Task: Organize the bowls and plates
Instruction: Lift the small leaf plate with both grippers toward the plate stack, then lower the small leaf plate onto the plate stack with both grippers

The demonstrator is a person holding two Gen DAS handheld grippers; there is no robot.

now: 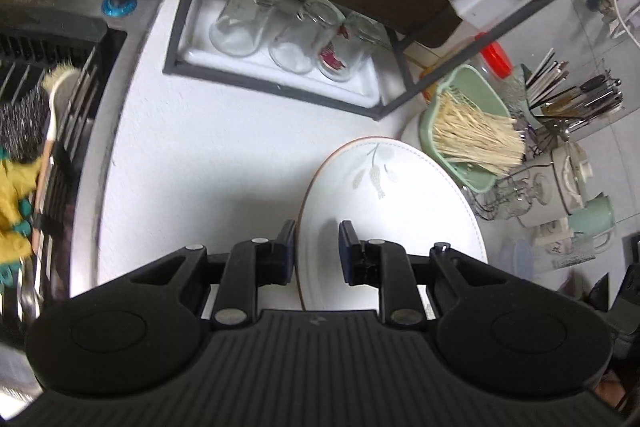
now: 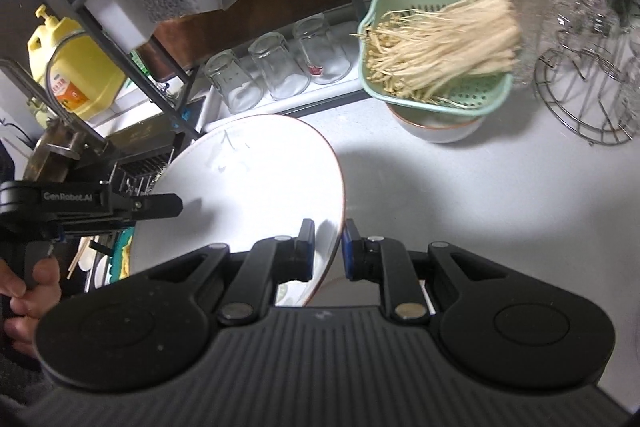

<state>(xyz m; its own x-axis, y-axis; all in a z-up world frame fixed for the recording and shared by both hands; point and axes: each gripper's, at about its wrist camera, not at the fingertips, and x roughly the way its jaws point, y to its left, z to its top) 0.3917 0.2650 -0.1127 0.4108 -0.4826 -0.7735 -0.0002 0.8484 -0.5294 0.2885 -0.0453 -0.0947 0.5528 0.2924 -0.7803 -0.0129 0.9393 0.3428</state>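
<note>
Holding one white plate (image 1: 392,211) with both grippers, each clamped on an opposite edge. In the left wrist view my left gripper (image 1: 316,247) has its fingers pinched across the plate's left rim, one pad under the brown-edged lip, one on the top face; the leaf print sits ahead of the fingertips. In the right wrist view my right gripper (image 2: 326,247) is closed the same way on the plate's right rim, and the left gripper shows across the plate from it, a hand (image 2: 28,291) on its handle.

My reading: two grips are used because the plate is wide and smooth, so one narrow pinch at the rim would let it tip.

Beyond the right fingertips sits a green colander (image 2: 436,67) of enoki mushrooms (image 2: 444,51), nested on a white bowl (image 2: 436,129). Ahead of the left fingers, upturned glasses (image 1: 280,27) stand in a dark rack (image 1: 276,87), and the sink (image 1: 60,107) lies to their left.

Where the plate is headed I cannot tell; the white counter (image 1: 208,155) beneath is bare.
</note>
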